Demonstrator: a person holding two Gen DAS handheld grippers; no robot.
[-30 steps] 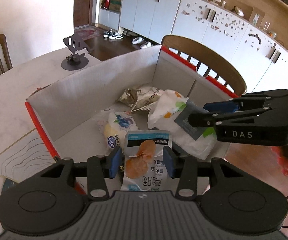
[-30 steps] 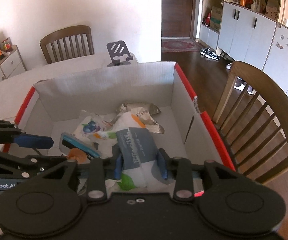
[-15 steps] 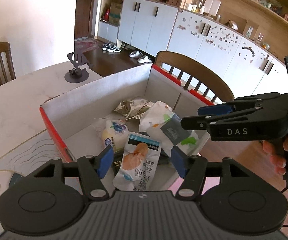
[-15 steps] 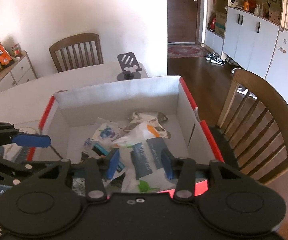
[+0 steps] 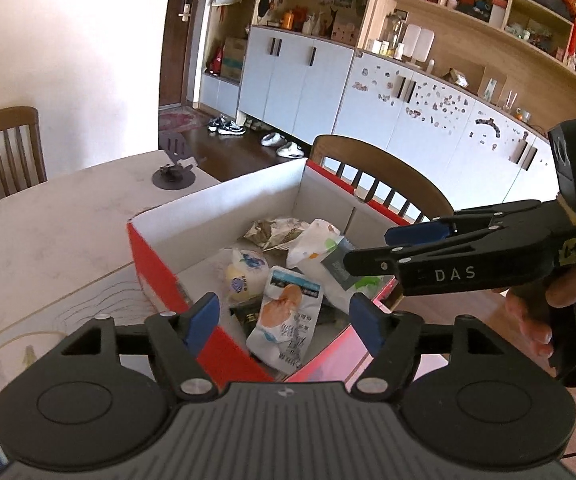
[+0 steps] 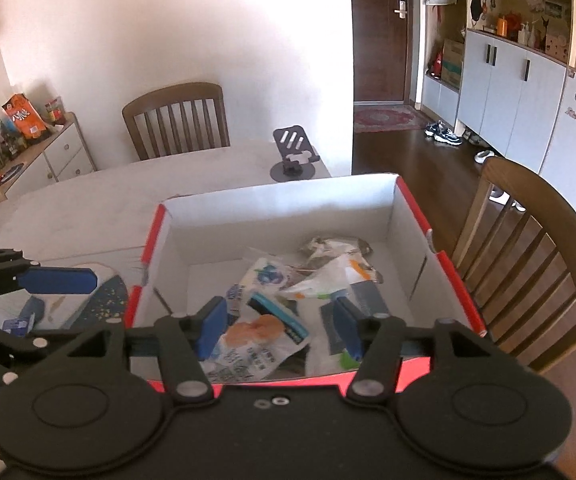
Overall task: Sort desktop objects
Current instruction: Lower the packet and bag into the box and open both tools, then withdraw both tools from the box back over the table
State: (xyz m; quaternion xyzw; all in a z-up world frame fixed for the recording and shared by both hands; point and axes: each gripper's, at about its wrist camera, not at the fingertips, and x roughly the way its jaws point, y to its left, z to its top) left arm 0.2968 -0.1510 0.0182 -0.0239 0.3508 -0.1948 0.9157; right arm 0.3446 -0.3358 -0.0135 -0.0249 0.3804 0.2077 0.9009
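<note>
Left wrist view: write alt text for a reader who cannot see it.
The left gripper hangs with jaws opening and empty above a red-edged cardboard box of snack packets on a pale table. The right gripper, held in a hand, reaches in from the right. Behind stand a wooden chair and white cabinets.

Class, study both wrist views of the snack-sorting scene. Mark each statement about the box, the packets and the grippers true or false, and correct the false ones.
1. The red-edged box holds several snack packets. True.
2. The left gripper is clamped on the packet with the orange picture. False: its jaws are opening and the packet lies loose in the box.
3. A phone stand stands on the table beyond the box. True.
4. The right gripper holds the white packet. False: it is empty and opening.
5. The box is empty. False: packets lie inside.
</note>
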